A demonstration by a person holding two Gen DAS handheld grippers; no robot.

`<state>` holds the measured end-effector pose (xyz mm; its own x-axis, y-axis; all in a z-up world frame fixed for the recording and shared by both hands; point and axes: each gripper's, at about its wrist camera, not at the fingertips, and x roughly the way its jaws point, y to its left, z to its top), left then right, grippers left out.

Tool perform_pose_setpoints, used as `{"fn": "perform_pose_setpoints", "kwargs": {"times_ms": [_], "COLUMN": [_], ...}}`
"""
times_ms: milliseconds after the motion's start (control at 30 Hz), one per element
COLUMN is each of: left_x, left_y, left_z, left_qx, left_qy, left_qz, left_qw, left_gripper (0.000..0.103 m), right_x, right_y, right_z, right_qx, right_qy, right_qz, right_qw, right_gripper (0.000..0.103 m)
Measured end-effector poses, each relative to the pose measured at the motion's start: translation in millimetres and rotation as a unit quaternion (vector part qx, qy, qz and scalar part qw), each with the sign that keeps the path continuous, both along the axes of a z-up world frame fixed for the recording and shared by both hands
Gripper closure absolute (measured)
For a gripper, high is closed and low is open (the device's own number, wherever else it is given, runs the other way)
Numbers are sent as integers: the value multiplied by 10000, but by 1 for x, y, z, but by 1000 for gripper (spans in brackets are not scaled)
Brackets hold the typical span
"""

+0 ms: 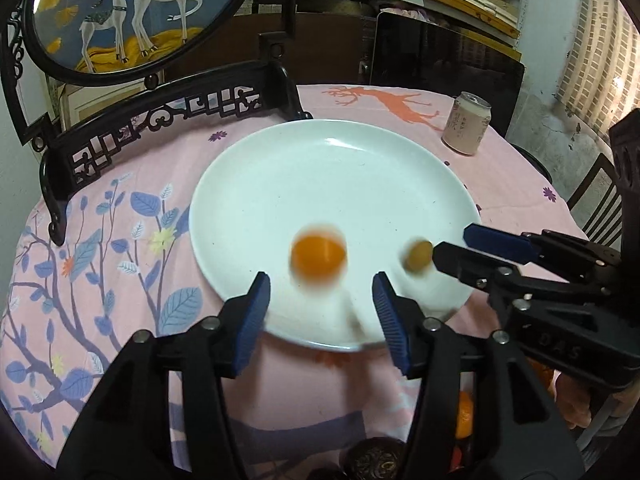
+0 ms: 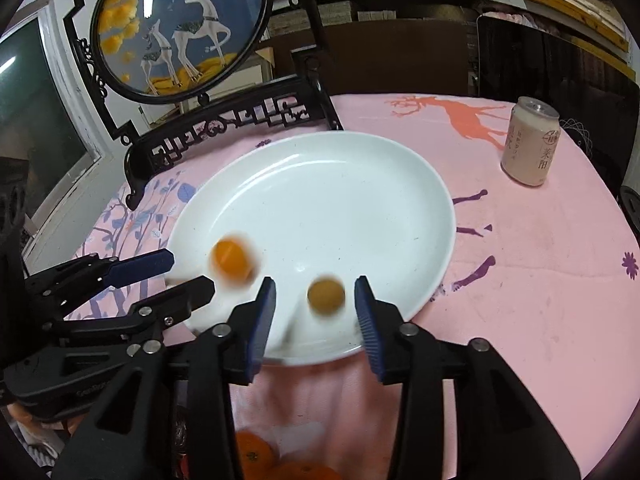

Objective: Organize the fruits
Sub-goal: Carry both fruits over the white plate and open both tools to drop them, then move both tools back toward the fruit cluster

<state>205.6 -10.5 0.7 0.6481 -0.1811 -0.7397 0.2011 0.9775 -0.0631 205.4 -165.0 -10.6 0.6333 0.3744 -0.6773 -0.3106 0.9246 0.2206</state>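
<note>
Indoor light, moderately bright at centre and dim toward the shelves at the top; strong fisheye bending with black vignetting in all corners of both views. Soft glare streaks on the white plate (image 1: pixel 400 152) and a reflection on the round glass panel (image 2: pixel 148 2) at upper left. Motion blur on the orange fruit (image 1: pixel 318 257) and the smaller brownish fruit (image 2: pixel 326 295); gripper fingers sharp.

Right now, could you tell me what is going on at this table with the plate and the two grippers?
A person holding two grippers is sorting fruit onto a white plate. The left gripper is open, with a blurred orange fruit just beyond its fingertips. The right gripper is open too, around a smaller brownish fruit. Both fruits show over the plate's near edge. More oranges wait below.
</note>
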Motion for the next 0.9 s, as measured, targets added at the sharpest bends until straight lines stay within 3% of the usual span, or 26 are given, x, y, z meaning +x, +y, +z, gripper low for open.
{"fn": "perform_pose_setpoints", "kwargs": {"times_ms": [167,300,600,900], "left_x": [-9,-31,-105,-178], "left_y": [5,18,58,57], "left_z": [2,6,-2,-22], "left_qx": [-20,31,-18,423], "left_qy": [-71,-215,-211,-241], "left_qz": [66,216,564,80], "left_qw": [10000,9995,9982,9988], "left_gripper": [46,36,28,27], "right_x": [-14,-37,-113,-152], "right_y": [-13,-23,-58,-85], "right_z": [12,22,14,-8], "right_qx": [266,339,491,625], "right_qy": [-108,-260,-450,-283], "right_qz": [9,-73,-387,-735], "right_qw": [9996,9991,9970,9949], "right_gripper": [59,51,41,41]}}
